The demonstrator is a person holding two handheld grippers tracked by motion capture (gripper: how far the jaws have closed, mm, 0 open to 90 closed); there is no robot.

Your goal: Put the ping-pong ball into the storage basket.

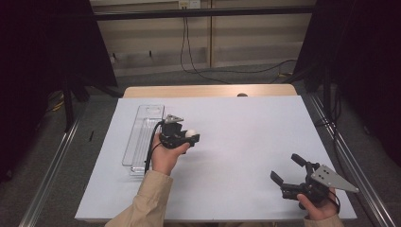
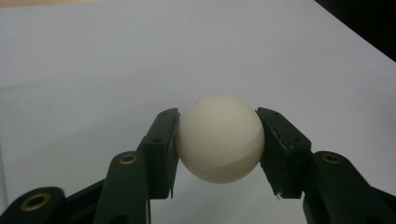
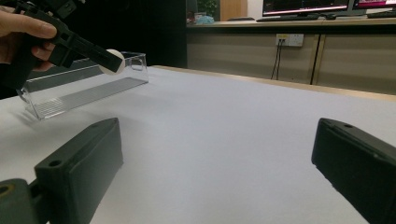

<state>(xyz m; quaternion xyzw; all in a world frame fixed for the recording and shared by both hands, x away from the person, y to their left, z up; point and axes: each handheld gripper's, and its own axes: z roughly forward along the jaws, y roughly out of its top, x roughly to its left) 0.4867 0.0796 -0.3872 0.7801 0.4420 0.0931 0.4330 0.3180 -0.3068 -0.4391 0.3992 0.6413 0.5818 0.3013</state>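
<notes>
White table bears a clear tray; left claw clamps a ball, right claw gapes.

grey floor, wood-panelled wall, monitors on a counter.
</notes>
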